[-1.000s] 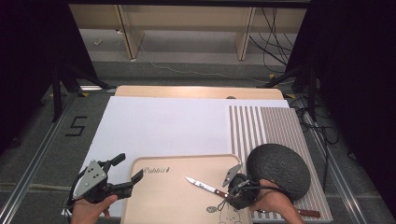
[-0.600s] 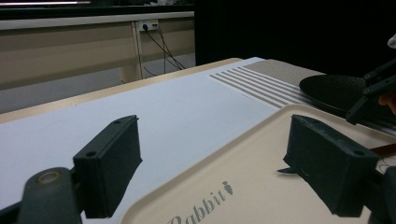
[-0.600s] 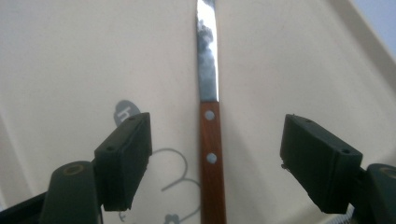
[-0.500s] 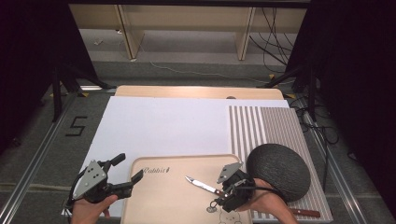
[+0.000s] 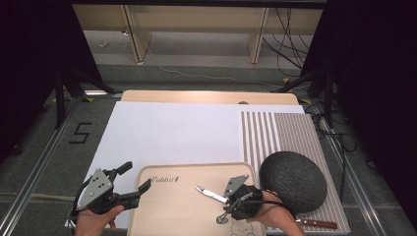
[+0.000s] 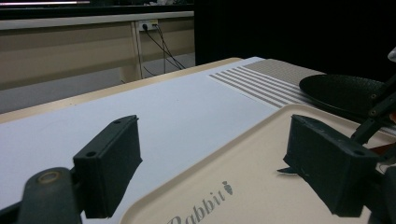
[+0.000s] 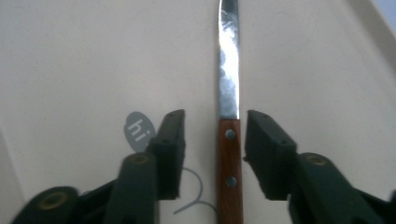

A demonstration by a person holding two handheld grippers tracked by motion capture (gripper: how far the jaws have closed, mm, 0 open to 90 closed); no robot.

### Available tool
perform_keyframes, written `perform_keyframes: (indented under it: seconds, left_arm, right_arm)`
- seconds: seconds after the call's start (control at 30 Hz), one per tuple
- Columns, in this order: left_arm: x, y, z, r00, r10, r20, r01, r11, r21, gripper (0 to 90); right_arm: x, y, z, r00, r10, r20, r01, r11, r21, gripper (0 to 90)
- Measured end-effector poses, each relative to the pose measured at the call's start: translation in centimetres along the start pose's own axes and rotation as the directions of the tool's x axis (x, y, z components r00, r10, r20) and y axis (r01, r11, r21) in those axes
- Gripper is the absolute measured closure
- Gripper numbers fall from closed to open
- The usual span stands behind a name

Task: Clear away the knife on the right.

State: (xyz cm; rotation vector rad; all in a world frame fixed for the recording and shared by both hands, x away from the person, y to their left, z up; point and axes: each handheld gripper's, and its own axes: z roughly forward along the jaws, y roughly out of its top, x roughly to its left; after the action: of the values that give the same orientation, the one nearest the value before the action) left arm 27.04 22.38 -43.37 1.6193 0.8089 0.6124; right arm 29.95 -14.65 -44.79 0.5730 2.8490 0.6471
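Our right hand-held gripper (image 7: 212, 140) sits low over the cream tray (image 5: 167, 206), jaws released, one on each side of the knife (image 7: 229, 130) without touching it; a narrow gap shows on both sides of the wooden handle. In the high view this right hand-held gripper (image 5: 231, 196) is at the tray's near right part, and just to its right lies the dark round mat (image 5: 293, 181), close enough to crowd that side. A second knife (image 5: 317, 224) lies near the bench's front edge, beside the mat. Left and ahead of the jaws the tray surface is bare, giving us open room.

The knife lies flat on the tray, its long axis running straight away from the jaws, blade tip pointing toward the tray's middle and far-left side, handle toward the person. It has a slim bright steel blade and a reddish-brown handle with two rivets.

Our left hand-held gripper (image 5: 133, 184) is also released, jaws wide apart at the tray's left rim, well apart from the knife, with the white sheet (image 5: 177, 132) beyond it.
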Motion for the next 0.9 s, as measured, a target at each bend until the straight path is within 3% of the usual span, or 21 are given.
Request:
perform_keyframes:
  seconds: [0.17, 0.37, 0.57, 0.9]
  left_arm:
    - [0.0, 0.0, 0.0, 1.0000, -0.002, 0.000, 0.002, 1.0000, 0.000, 17.3]
    - [0.0, 0.0, 0.0, 1.0000, -0.006, -0.001, 0.006, 1.0000, 0.000, 17.3]
    - [0.0, 0.0, 0.1, 1.0000, -0.007, 0.004, 0.007, 1.0000, -0.006, 17.3]
    - [0.0, 0.0, 0.1, 1.0000, -0.005, 0.000, 0.005, 1.0000, 0.001, 17.3]
  right_arm:
    - [0.3, 0.4, 0.6, 0.9995, -0.021, 0.023, 0.021, 1.000, 0.009, 78.5]
    - [0.8, 0.8, 1.4, 0.9966, -0.073, 0.037, 0.072, 0.997, 0.030, 87.1]
    - [0.8, 1.0, 2.0, 0.9955, -0.086, 0.041, 0.084, 0.995, 0.046, 90.0]
    - [0.2, 0.9, 2.2, 0.9963, -0.044, 0.075, 0.040, 0.998, 0.051, 90.0]
